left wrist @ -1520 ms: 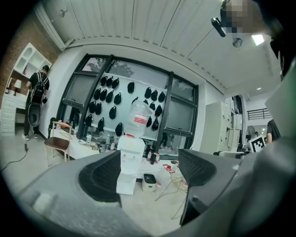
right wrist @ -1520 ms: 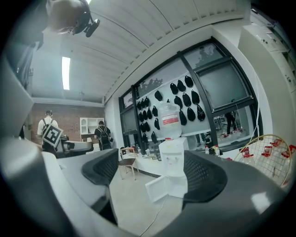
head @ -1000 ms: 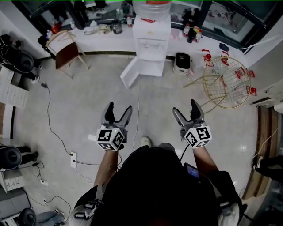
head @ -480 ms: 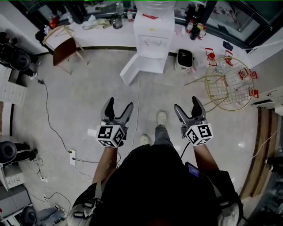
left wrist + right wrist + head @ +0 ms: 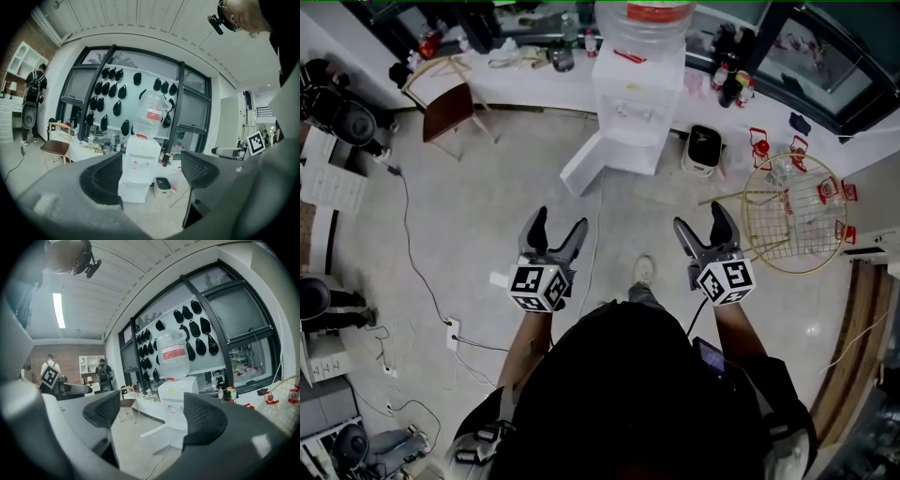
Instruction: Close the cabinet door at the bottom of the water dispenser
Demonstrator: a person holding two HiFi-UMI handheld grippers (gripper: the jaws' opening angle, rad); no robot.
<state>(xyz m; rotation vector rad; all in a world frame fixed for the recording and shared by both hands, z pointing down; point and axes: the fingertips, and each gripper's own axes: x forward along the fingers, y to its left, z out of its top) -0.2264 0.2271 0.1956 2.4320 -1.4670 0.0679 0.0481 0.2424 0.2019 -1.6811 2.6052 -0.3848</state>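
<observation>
The left claw (image 5: 553, 230) and right claw (image 5: 701, 223) gape wide and empty, well short of the water dispenser (image 5: 633, 103) at twelve o'clock, whose cabinet door (image 5: 586, 161), swung toward seven o'clock, looks light and rigid, best pushed near its free edge.

water dispenser (image 5: 630, 89) against counter (image 5: 525, 80), chair (image 5: 448, 108) left, basket (image 5: 795, 214) right

odds and ends around the grey floor (image 5: 487, 216)
a brown chair (image 5: 450, 108) stands at the floor's far left, against the long white counter (image 5: 525, 82). dark bottles (image 5: 733, 86) crowd the counter's right end, with a small black-topped white bin (image 5: 703, 150) below it. a round gold wire rack (image 5: 794, 220) sits at the floor's right edge, a power strip (image 5: 454, 335) at its left.
</observation>
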